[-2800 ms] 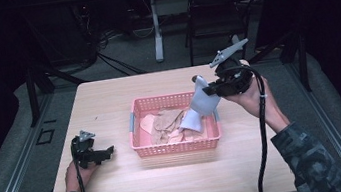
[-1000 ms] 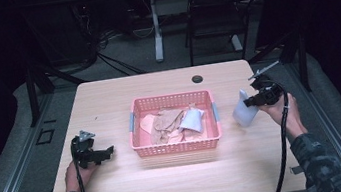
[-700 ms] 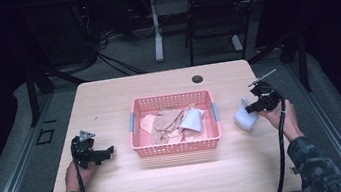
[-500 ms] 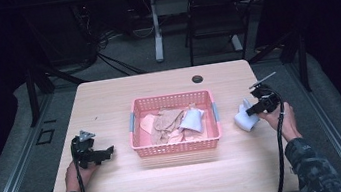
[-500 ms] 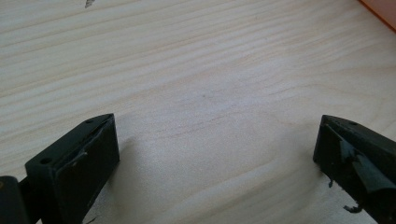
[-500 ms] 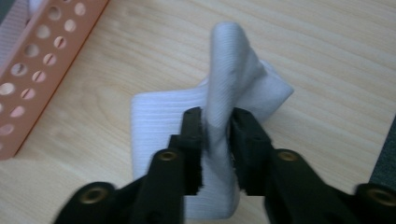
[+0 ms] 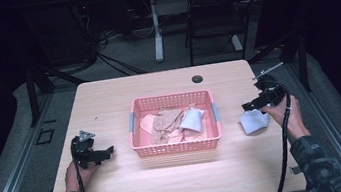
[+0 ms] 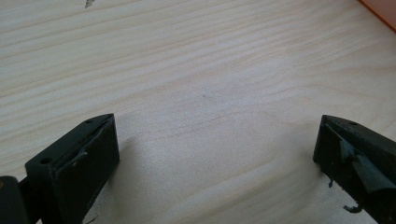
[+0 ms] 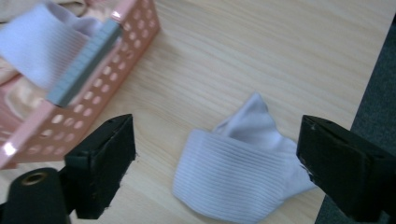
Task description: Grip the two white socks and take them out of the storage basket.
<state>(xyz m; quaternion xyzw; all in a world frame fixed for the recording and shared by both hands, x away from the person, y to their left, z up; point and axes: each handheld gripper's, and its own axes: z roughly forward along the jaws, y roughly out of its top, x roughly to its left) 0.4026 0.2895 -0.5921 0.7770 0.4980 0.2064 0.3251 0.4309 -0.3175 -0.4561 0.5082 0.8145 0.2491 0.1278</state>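
Left gripper [image 7: 97,154] at lower left of high view, resting on the table [image 7: 108,99], same spot as in every earlier frame, hasn't moved; jaws wide with bare wood between them in its own view, holding nothing

Centre of frame: pink basket [image 7: 178,146] with tan cloths [image 7: 162,123] piled inside and one pale sock [image 7: 191,120] lying at its right end. In right gripper view the basket's grey handle [image 9: 84,63] sits upper left, the sock in it behind the handle

What changed: right gripper [image 7: 256,104] was up over the basket carrying a pale sock about 3 s ago, then swung out to the right edge and came down; now the second sock [image 7: 254,122] lies flat on the table at right centre, just beside the basket but apart from it. Right gripper view shows jaws wide either side of the sock [image 9: 245,172], not pinching it, so looks released

Likely meaning: items being taken out of basket one by one onto the table; one out, one sock plus cloths still in

In the way: not much. Sock sits close to the table's right edge. Right cable [image 7: 284,156] trails down along the forearm. Small dark hole [image 7: 197,79] at top centre of table, clear of everything
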